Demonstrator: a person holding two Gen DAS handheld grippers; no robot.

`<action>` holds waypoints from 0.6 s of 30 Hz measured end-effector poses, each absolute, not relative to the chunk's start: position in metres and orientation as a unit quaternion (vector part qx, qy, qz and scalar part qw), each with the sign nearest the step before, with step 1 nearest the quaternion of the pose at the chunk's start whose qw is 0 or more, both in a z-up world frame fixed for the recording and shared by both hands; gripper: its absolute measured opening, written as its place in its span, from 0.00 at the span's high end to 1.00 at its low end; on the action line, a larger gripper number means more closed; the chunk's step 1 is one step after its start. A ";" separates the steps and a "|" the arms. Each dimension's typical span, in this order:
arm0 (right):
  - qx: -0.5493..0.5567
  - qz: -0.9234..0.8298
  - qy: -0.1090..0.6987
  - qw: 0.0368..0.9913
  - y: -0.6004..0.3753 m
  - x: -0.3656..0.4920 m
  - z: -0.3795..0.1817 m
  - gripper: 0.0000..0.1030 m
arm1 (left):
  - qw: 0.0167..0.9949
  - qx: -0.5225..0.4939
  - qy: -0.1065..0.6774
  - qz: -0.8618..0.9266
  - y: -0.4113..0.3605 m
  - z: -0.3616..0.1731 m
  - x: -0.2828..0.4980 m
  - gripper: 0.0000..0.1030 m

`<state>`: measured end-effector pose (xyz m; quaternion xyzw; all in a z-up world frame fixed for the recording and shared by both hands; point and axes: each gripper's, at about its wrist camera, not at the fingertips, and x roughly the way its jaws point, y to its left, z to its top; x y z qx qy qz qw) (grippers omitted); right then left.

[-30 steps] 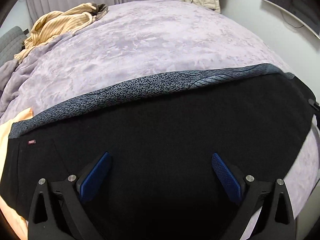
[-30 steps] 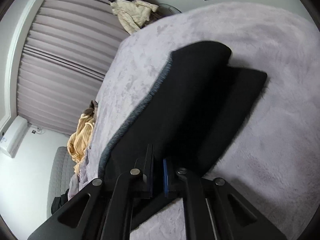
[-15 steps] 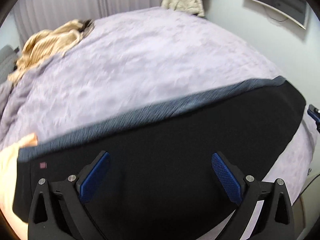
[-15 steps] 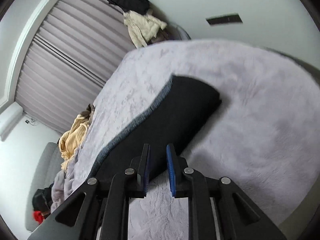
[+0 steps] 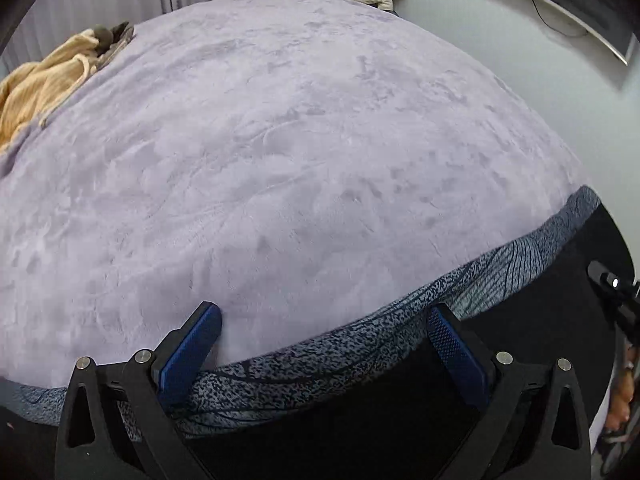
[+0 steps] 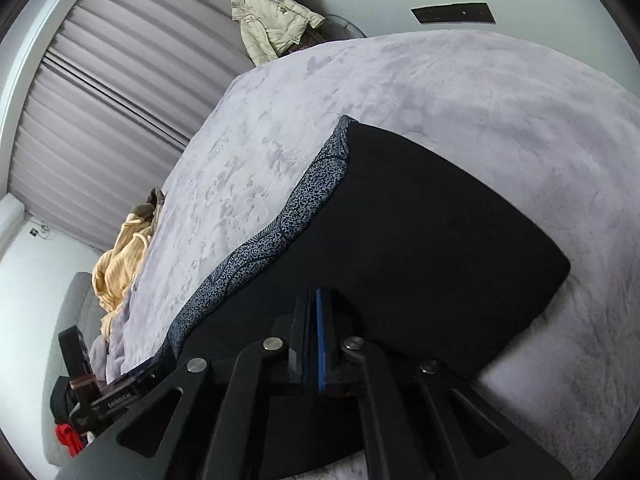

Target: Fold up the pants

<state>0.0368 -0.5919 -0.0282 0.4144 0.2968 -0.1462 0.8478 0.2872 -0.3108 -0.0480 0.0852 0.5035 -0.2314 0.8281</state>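
We are observing black pants (image 6: 420, 240) lying flat on a bed covered by a lilac plush blanket (image 5: 280, 140), close to the blanket's near edge. A blue-grey speckled band (image 6: 316, 188) is running along the garment's far edge.

The left gripper (image 5: 320, 344) is hovering over that speckled band with its fingers (image 5: 188, 352) spread wide; nothing is sitting between the blue pads, and we are seeing blanket beyond the left pad and black cloth beyond the right one. The right gripper (image 6: 316, 320) is resting over the black fabric near the garment's near edge. Its jaws have just been closing and its fingers (image 6: 320, 340) are now pressed together; we are unable to tell whether any cloth is caught between them, since the pads are showing only as a thin blue line.

In the right wrist view the pants are ending in a rounded corner toward the right. A yellow garment (image 5: 44, 84) is lying bunched at the far left of the bed, well apart from the pants. A cream jacket (image 6: 272, 20) is hanging by the grey curtains (image 6: 100, 120).
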 end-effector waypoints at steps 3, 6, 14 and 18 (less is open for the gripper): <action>0.406 -0.138 0.287 0.856 -0.590 0.032 -0.031 1.00 | 0.845 0.097 0.500 -0.160 -0.296 -0.052 0.303 0.00; 0.404 -0.151 0.286 0.856 -0.584 0.029 -0.026 1.00 | 0.836 0.056 0.524 -0.152 -0.262 -0.048 0.309 0.00; 0.314 -0.022 0.318 0.894 -0.488 0.088 0.026 0.92 | 0.871 0.078 0.457 -0.160 -0.195 -0.002 0.263 0.00; 0.292 -0.012 0.390 0.873 -0.448 0.149 -0.008 0.92 | 0.867 0.094 0.476 -0.111 -0.187 -0.035 0.284 0.00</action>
